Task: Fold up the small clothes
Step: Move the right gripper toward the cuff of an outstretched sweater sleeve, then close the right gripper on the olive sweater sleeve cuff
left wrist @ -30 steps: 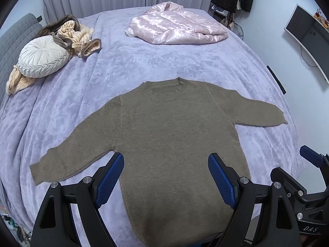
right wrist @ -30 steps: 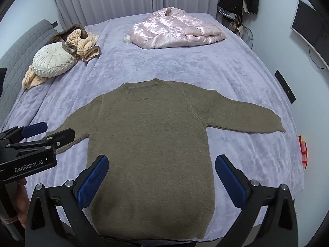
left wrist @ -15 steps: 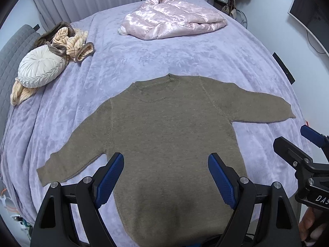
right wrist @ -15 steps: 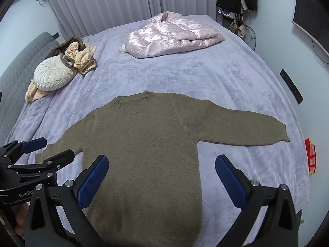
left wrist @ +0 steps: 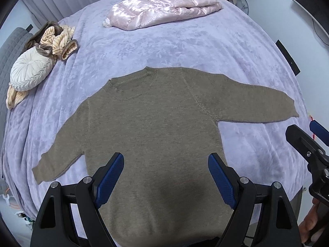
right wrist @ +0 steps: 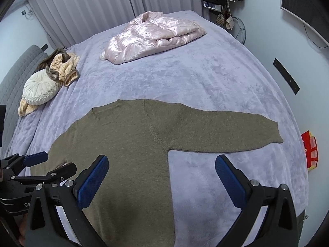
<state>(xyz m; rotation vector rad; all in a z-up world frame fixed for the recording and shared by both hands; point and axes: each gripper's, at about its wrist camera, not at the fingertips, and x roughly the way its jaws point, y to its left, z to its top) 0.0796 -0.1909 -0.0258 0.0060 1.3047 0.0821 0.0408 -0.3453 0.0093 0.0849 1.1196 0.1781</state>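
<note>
Sweater (left wrist: 156,127), olive-brown knit, lies flat and face up on the lavender bed (left wrist: 185,47), neck toward the far side, both sleeves spread out to the sides. The left tool (left wrist: 165,177) hangs above the sweater's lower body with its blue pads spread wide and nothing between them. The right tool (right wrist: 162,183) hovers over the sweater's right edge, below the outstretched right sleeve, its pads likewise wide apart and gripping nothing; one pad sits over knit, the other over bare bedspread. Farther up the bed a shiny pink puffer jacket (right wrist: 152,37) lies bunched. Near the left edge, a round cream cushion (left wrist: 30,72) rests against a beige striped garment (left wrist: 59,39).
</note>
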